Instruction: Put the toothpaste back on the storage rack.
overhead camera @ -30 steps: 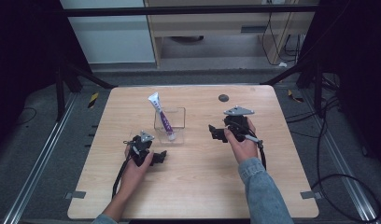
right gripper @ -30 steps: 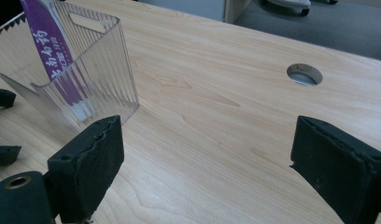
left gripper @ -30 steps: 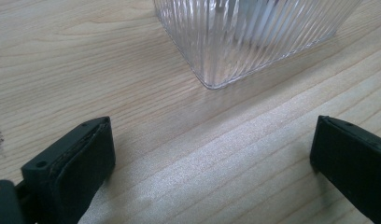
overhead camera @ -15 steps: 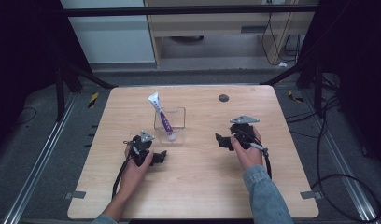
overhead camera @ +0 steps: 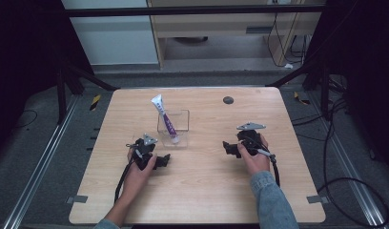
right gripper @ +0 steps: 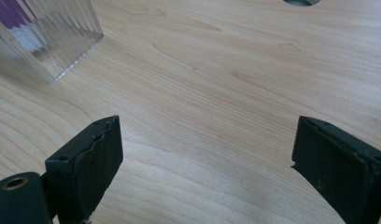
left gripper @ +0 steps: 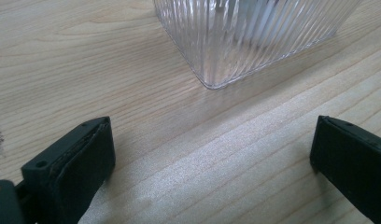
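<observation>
Clear ribbed plastic forms the square cup, which is standing upright on the wooden table and serving here as the reference landmark. A white and purple tube is standing inside the cup, leaning with its top tilted away and to the left, above the rim.

The left gripper is resting low on the table just in front of the cup and slightly left of it, held in the person's left hand, with the forearm coming in from the bottom edge. Its jaws are standing wide apart and holding nothing. The right gripper is sitting well to the right of the cup, held in the right hand with a denim sleeve behind it; its jaws are pointing towards the cup, likewise spread and empty.

The left gripper view is showing the near corner of the cup close ahead of the gripper, with bare wood between the jaws. The right gripper view is showing the cup at upper left, purple showing through the ribbing, apart from the gripper.

A dark round spot is lying on the table behind and right of the cup; what it is cannot be made out. In both gripper views the cup is cut off by the frame.
</observation>
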Action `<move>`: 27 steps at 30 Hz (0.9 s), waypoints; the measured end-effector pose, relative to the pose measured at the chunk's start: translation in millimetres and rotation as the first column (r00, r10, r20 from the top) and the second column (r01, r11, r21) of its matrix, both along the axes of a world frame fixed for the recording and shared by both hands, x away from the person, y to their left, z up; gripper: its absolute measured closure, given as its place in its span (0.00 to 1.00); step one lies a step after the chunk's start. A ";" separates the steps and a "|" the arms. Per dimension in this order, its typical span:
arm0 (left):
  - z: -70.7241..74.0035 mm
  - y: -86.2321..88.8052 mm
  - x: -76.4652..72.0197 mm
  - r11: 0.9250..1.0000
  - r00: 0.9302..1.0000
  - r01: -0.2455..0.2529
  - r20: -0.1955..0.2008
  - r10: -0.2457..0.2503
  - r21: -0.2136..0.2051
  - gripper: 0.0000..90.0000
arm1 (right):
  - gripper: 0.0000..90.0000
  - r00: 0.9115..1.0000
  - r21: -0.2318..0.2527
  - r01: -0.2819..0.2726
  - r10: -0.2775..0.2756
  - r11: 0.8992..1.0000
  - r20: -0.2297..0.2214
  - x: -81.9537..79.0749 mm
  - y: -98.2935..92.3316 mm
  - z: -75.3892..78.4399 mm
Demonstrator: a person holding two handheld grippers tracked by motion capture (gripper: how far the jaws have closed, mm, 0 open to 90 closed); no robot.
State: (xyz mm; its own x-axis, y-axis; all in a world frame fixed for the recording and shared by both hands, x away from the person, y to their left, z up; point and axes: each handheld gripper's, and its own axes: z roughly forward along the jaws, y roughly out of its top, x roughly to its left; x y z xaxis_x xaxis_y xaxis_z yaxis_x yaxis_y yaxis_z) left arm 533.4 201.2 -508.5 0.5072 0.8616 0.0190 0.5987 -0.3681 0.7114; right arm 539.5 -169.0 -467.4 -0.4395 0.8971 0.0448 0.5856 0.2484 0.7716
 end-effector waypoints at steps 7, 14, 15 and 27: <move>0.0 0.0 0.0 1.000 1.000 0.000 0.000 0.000 0.001 0.00 | 0.09 1.000 -0.020 0.007 -0.008 1.000 -0.015 3.0 -7.4 -5.1; 0.0 0.0 0.0 1.000 1.000 0.000 0.000 0.000 0.000 0.00 | 0.10 0.999 -0.017 0.029 -0.029 0.999 -0.021 2.2 -13.7 -15.3; 0.0 0.0 0.0 1.000 1.000 0.000 0.000 0.000 0.000 0.00 | 0.10 0.999 -0.017 0.029 -0.029 0.999 -0.021 2.2 -13.7 -15.3; 0.0 0.0 0.0 1.000 1.000 0.000 0.000 0.000 0.000 0.00 | 0.10 0.995 -0.006 0.101 -0.101 0.995 -0.007 7.8 -32.1 -21.8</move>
